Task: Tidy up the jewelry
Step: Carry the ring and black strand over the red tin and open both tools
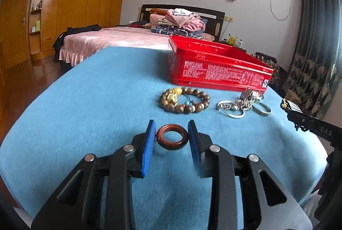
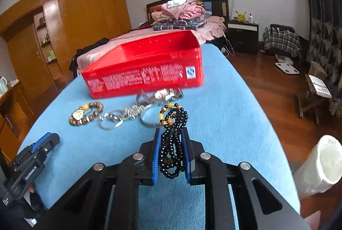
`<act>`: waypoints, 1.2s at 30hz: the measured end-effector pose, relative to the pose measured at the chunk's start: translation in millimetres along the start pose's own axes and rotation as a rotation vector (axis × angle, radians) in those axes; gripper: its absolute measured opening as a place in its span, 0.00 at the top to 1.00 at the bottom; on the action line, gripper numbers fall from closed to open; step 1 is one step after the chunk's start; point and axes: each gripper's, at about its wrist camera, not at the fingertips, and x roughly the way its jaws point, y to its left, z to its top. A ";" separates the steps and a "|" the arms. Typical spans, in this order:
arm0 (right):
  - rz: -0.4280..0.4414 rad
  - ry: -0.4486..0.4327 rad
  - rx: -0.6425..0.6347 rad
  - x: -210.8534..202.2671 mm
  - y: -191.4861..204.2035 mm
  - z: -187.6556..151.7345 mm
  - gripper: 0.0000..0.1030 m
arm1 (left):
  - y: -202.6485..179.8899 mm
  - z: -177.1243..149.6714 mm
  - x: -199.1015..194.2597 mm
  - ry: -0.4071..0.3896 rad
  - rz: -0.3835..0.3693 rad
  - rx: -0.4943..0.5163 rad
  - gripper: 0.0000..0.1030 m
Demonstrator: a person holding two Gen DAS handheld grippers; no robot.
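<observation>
In the left wrist view my left gripper (image 1: 171,126) has its blue pads on both sides of a brown wooden ring (image 1: 172,137) that rests on the blue cloth; the pads touch or nearly touch it. Beyond lie a wooden bead bracelet (image 1: 184,100), silver jewelry (image 1: 243,104) and an open red tin box (image 1: 220,65). In the right wrist view my right gripper (image 2: 172,130) is shut on a black bead necklace (image 2: 173,140) with yellow and brown beads, held above the cloth. The red box (image 2: 145,63) stands ahead, with the bracelet (image 2: 86,113) and silver pieces (image 2: 130,112) before it.
The blue cloth (image 1: 96,91) covers a table with edges left and right. The right gripper's tip (image 1: 299,116) shows at the right of the left view; the left gripper (image 2: 38,151) shows at the lower left of the right view. A white roll (image 2: 318,168) lies off the table's right edge. A bed stands behind.
</observation>
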 end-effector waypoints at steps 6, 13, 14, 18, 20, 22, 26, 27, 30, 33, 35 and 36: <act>0.012 -0.045 -0.024 -3.5 7.2 33.2 0.82 | -13.9 32.1 4.0 -0.027 0.004 0.009 0.71; 0.038 -0.083 -0.039 7.4 12.6 77.7 0.82 | -26.4 79.8 22.8 -0.054 -0.008 0.004 0.71; 0.042 -0.092 -0.042 8.7 13.8 84.9 0.82 | -28.7 88.7 25.6 -0.066 -0.010 0.005 0.71; 0.060 -0.123 -0.048 19.0 16.9 114.0 0.82 | -40.4 126.0 39.1 -0.114 -0.037 0.002 0.71; 0.071 -0.140 -0.045 27.8 16.5 129.8 0.82 | -46.9 142.4 49.1 -0.131 -0.048 0.003 0.71; 0.077 -0.155 -0.048 36.9 17.1 141.4 0.82 | -52.2 153.9 60.5 -0.144 -0.050 0.005 0.71; 0.078 -0.154 -0.053 59.9 16.1 155.9 0.82 | -57.8 169.2 88.9 -0.141 -0.061 0.015 0.71; 0.079 -0.149 -0.054 66.0 15.6 157.8 0.82 | -59.1 171.2 99.1 -0.119 -0.064 0.018 0.71; 0.089 -0.128 -0.045 87.4 10.6 161.2 0.82 | -59.0 170.5 114.3 -0.086 -0.055 0.024 0.70; 0.098 -0.095 -0.041 103.8 10.0 159.4 0.70 | -56.0 169.9 126.8 -0.060 -0.040 0.016 0.48; 0.084 -0.079 -0.048 109.3 9.0 157.5 0.69 | -51.1 167.5 128.5 -0.048 -0.040 0.007 0.42; 0.079 -0.085 -0.048 107.5 7.5 155.1 0.64 | -50.2 167.8 128.3 -0.046 -0.041 0.007 0.39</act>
